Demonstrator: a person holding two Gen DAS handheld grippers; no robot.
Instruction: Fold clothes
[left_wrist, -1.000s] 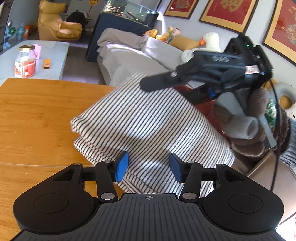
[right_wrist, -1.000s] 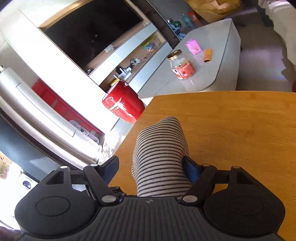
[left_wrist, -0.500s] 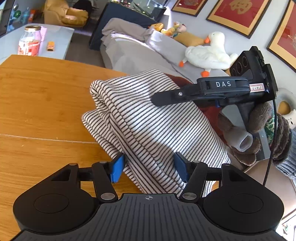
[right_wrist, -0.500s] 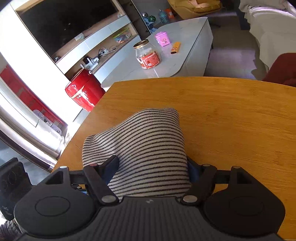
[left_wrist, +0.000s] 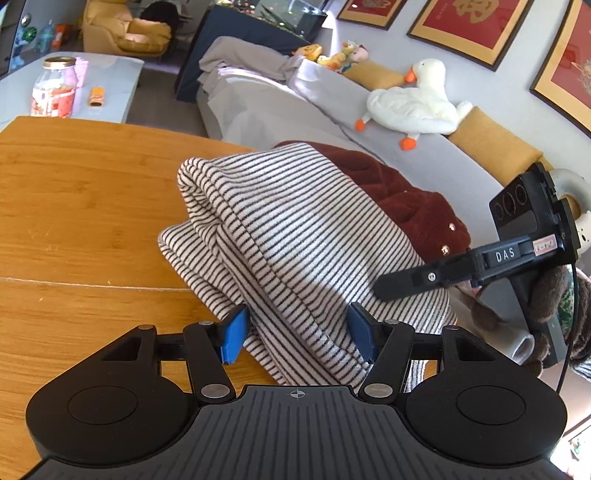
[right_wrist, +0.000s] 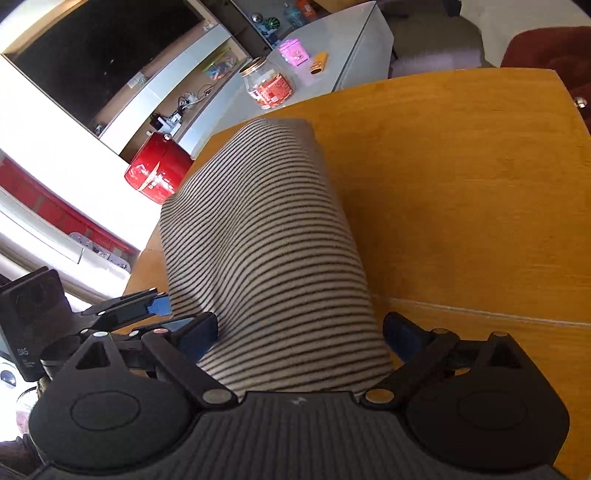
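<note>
The jaws of the left gripper (left_wrist: 297, 334) stand partly apart with a thick fold of the striped garment (left_wrist: 295, 236) bunched between the blue pads (left_wrist: 233, 334); the cloth fills the gap and touches both pads, so they appear to be pressing on it. The jaws of the right gripper (right_wrist: 299, 334) are opening: the garment (right_wrist: 266, 251) still lies between them, but the right-hand pad (right_wrist: 400, 334) stands clear of the cloth, while the left-hand one sits just against it.

The garment, cream with thin dark stripes, rests on the wooden table (left_wrist: 81, 206) in a rolled, layered heap, its folded edge lying toward the table's middle and its bulk running back to the edge nearest both grippers. In the left wrist view the right gripper (left_wrist: 380, 290) shows from the side at the garment's right edge, held by a hand in a fuzzy brown glove (left_wrist: 543, 306). In the right wrist view the left gripper (right_wrist: 157, 308) shows at the cloth's lower left.

Behind the garment lies a dark red piece of clothing with small studs (left_wrist: 402, 199). Beyond it stretches a grey sofa (left_wrist: 280, 107) bearing a white plush goose (left_wrist: 413, 103). A low white table (left_wrist: 110, 88) carries a glass jar with a red label (left_wrist: 53, 92). A red pot-shaped object (right_wrist: 157, 173) stands on the floor near a television unit.
</note>
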